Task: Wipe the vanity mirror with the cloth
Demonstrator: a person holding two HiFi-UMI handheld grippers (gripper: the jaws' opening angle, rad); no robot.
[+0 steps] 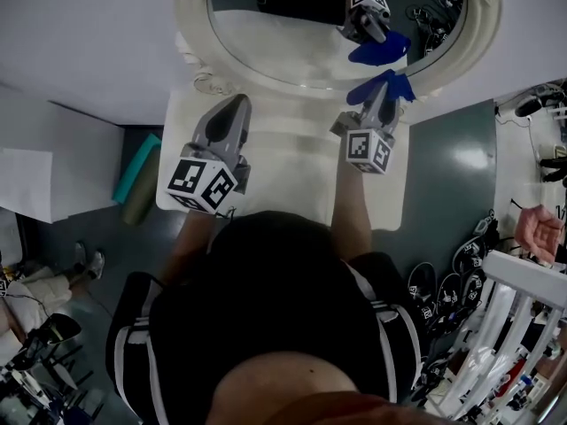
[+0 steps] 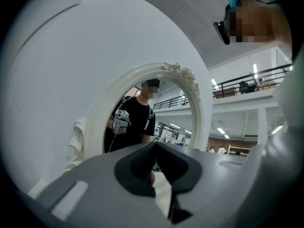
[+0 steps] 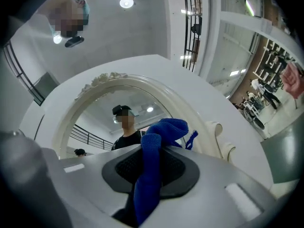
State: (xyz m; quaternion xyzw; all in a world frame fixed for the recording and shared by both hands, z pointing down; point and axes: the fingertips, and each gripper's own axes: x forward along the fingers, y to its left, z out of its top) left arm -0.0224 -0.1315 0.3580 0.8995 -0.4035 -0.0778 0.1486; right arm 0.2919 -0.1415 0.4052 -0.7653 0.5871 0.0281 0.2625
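While the right tongs (image 1: 383, 94) stand clamped on the blue cloth (image 1: 392, 85), the left tongs (image 1: 235, 106) hang beside them with jaws pressed together on nothing. Seen from the right gripper view, the cloth runs up between the two dark pads and bunches into a tuft past the tips, with a small loop sticking out to its right. That tuft sits just ahead of the right tongs, over the lower rim of the white frame (image 1: 190, 25); whether it touches frame or glass cannot be told. The mirror (image 1: 283, 47) lies straight ahead of both tongs, oval, with a carved crest at its top in the gripper views. Its glass reflects the right tongs and the cloth just beyond the real ones, and in both gripper views a person in a black shirt. The left tongs point at the frame's lower left and stay short of it, well apart from the cloth. Under both tongs is a white table (image 1: 292, 175), with dark floor to either side. Off to the left of the left tongs, down on the floor, lies a teal roll (image 1: 137, 173). Far right of the right tongs, another person's hand (image 1: 539, 230) shows at the edge.
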